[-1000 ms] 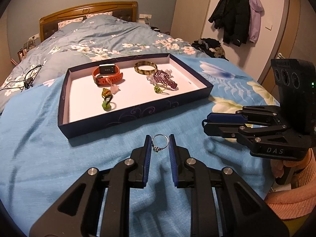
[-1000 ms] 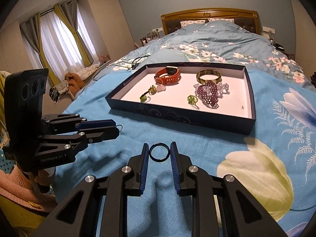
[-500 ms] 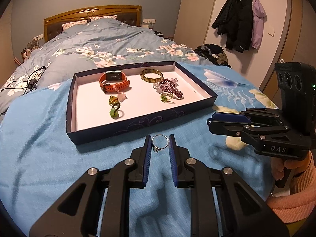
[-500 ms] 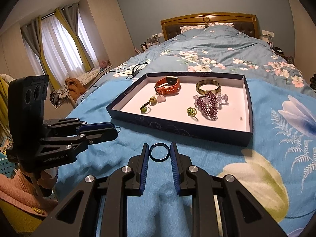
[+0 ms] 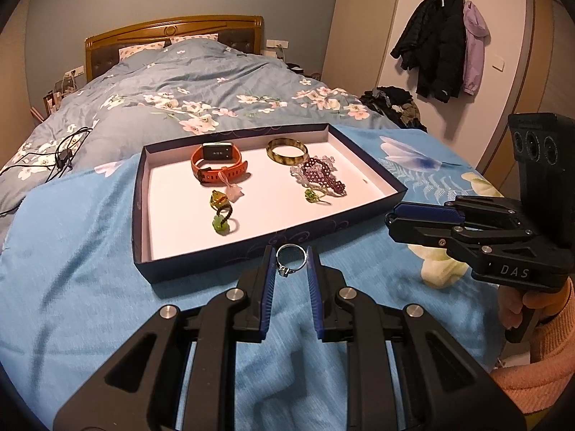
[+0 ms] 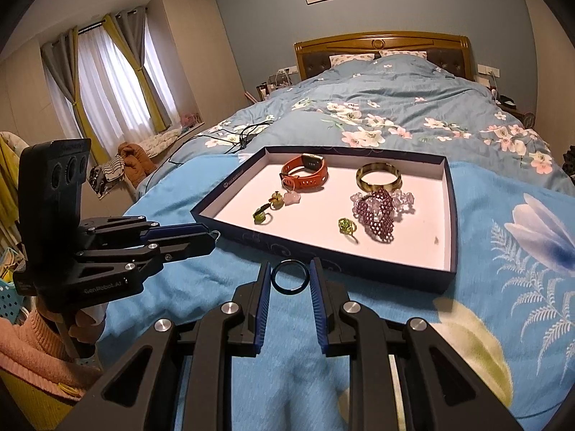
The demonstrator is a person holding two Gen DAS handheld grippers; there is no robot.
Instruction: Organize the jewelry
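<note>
Left gripper is nearly closed, pads pinching a silver ring with a small stone by its outer edges. Right gripper is likewise nearly closed, clamped on a plain dark band ring. Both hang over the blue bedspread, just short of the near wall of the navy tray.

Already in the tray: an orange smartwatch and a brown bangle at the far side, a purple beaded piece right of centre, and green rings toward the near wall.

Likely step: carry both rings over the near wall and set them inside. To do it well, lift clear of the wall so a ring isn't knocked out, aim for bare white floor near the green rings, go low before letting go so the rings don't roll or bounce, and place one at a time.
</note>
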